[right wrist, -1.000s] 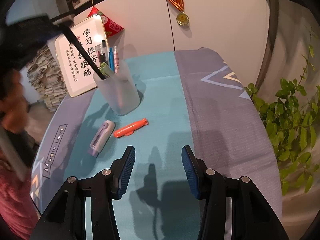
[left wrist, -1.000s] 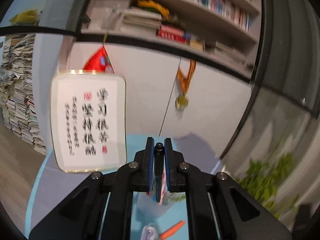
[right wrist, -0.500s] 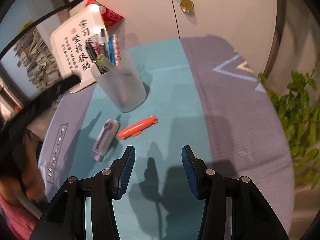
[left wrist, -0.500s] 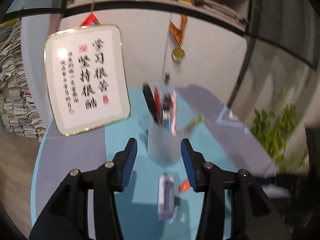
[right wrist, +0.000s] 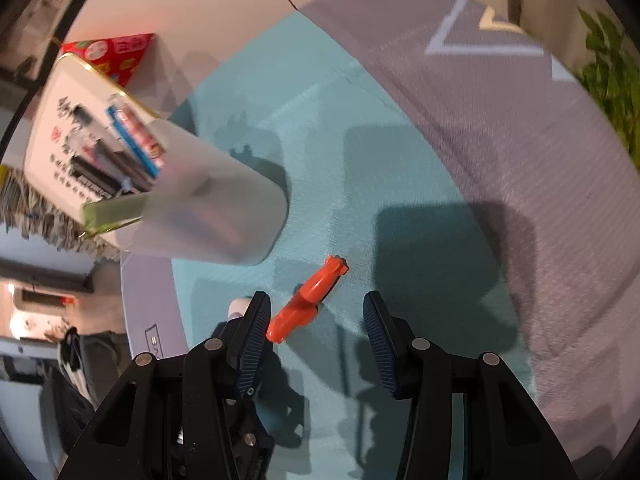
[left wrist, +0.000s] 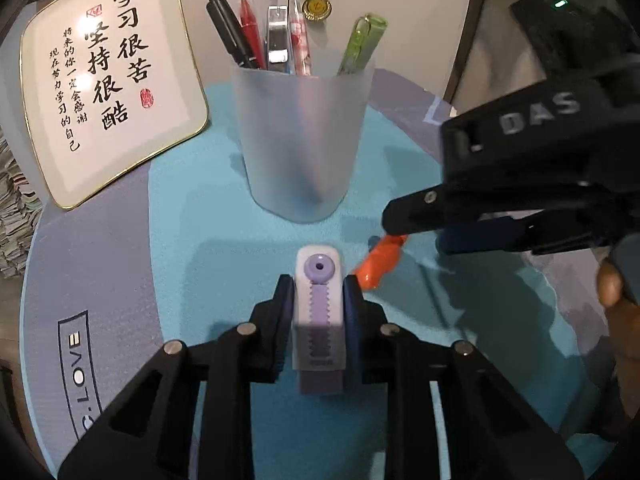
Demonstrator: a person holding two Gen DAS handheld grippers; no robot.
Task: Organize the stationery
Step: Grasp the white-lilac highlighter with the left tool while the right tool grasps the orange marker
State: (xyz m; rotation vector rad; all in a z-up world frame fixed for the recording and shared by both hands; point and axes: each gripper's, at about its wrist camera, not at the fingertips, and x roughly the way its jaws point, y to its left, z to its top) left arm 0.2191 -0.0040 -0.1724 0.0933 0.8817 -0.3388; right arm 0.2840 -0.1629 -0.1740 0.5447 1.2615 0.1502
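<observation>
Round table (left wrist: pixel 192 200) draped in a teal and grey-lilac cloth (right wrist: pixel 520 168), white lettering near its left edge. Framed calligraphy plaque (left wrist: pixel 108 80) propped at the far left edge against a pale wall (right wrist: pixel 224 12). Medal on a striped ribbon (left wrist: pixel 317 7) hanging there. Green houseplant (right wrist: pixel 612 80) beyond the right edge. Stacked papers (left wrist: pixel 12 216) far left.

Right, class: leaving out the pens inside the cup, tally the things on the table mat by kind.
Frosted pen cup: 1
Framed calligraphy plaque: 1
Purple-and-white slider piece: 1
Orange piece: 1
Total: 4
</observation>
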